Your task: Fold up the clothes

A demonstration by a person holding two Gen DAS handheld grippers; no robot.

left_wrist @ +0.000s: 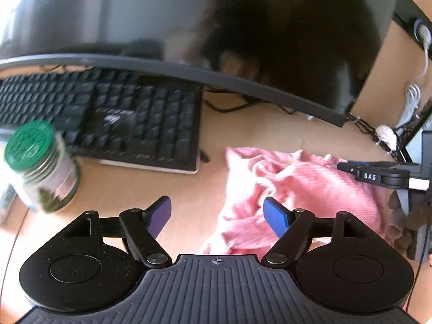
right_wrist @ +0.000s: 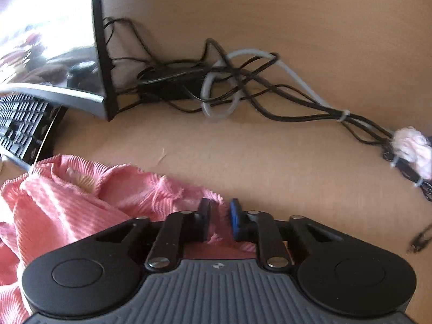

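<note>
A crumpled pink ribbed garment (left_wrist: 297,186) lies on the wooden desk (left_wrist: 151,189), right of the keyboard. My left gripper (left_wrist: 218,213) hovers over the garment's left edge with its jaws wide apart. Its blue right finger is above the cloth and nothing is pinched between the pads. In the right wrist view the same pink garment (right_wrist: 67,202) fills the lower left. My right gripper (right_wrist: 220,217) is shut on the garment's frilly right edge, with pink cloth bunched between its pads. From the left wrist view, the right gripper (left_wrist: 348,166) reaches in over the garment's far right side.
A black keyboard (left_wrist: 108,113) and a curved monitor (left_wrist: 189,27) stand behind the garment. A jar with a green lid (left_wrist: 40,167) sits at the left. Tangled black and white cables (right_wrist: 229,86) lie behind the monitor's right end, with bare desk (right_wrist: 270,162) in front of them.
</note>
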